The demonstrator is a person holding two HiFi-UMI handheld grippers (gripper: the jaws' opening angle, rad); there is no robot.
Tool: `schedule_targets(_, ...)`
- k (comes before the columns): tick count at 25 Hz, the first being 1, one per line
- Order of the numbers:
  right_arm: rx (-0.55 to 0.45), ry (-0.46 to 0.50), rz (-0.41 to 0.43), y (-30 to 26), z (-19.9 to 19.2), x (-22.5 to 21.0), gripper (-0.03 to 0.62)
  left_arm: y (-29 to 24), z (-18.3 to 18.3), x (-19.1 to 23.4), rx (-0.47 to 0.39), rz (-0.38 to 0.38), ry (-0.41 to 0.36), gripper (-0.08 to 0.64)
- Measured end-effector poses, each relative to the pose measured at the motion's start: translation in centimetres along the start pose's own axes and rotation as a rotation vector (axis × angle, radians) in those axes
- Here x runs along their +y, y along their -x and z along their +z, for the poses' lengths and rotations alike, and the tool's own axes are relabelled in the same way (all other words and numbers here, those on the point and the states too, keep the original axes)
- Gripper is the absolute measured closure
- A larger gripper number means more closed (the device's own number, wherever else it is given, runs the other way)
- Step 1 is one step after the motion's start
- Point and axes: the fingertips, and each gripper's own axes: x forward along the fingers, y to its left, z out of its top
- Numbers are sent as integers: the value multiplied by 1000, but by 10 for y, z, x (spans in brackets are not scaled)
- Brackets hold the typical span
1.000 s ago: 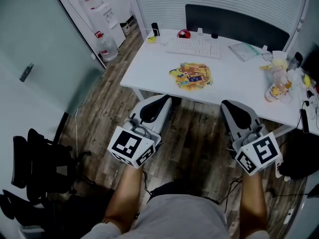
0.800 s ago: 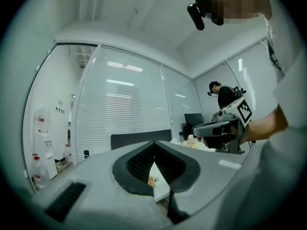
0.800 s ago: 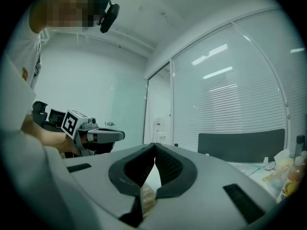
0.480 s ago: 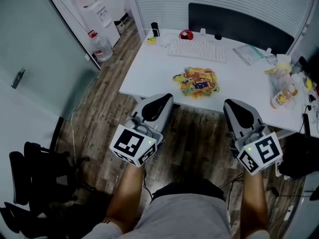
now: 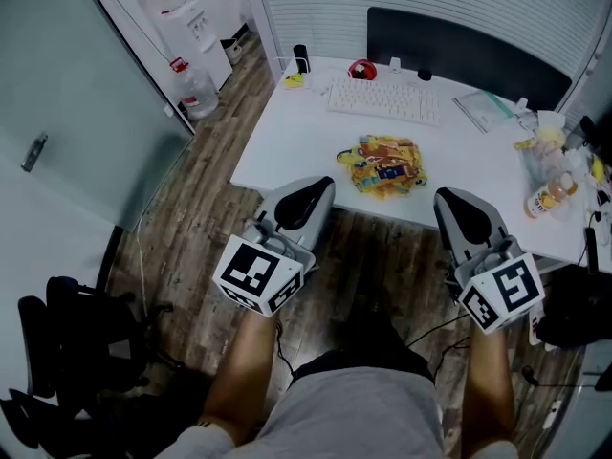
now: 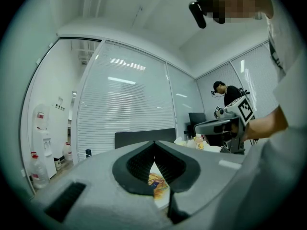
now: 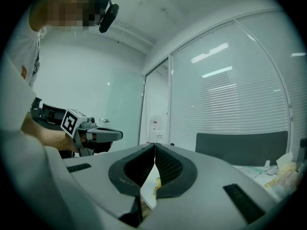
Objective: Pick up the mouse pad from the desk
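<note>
near the front edge of the white rectangular desk (image 5: 296, 137), the colourful printed mouse pad (image 5: 385, 165) is lying flat, untouched. the grey left gripper (image 5: 316, 189) and grey right gripper (image 5: 451, 199), both pinched fully closed and empty, are sitting closer to it than a second ago. the approach is progressing, and the jaws are probably needing to open before any pickup.

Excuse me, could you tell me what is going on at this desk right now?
A person stands in front of a white desk with a tool in each hand. The left tool and the right tool are both shut and empty, and point level toward the desk, close to its near edge. The colourful mouse pad lies flat near the front of the desk, on the near side of the keyboard. Neither tool touches it, so it has not been picked up yet.
</note>
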Motion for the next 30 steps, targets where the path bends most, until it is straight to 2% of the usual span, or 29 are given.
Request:
schedule_targets(18,41,-4,-1,-63,-37,-84,580,-86,-35,45,88,22,-14,545)
schedule_targets(30,151,-3,-15,-104,-81,-144,580,-142,-78,76,214,77,7,545)
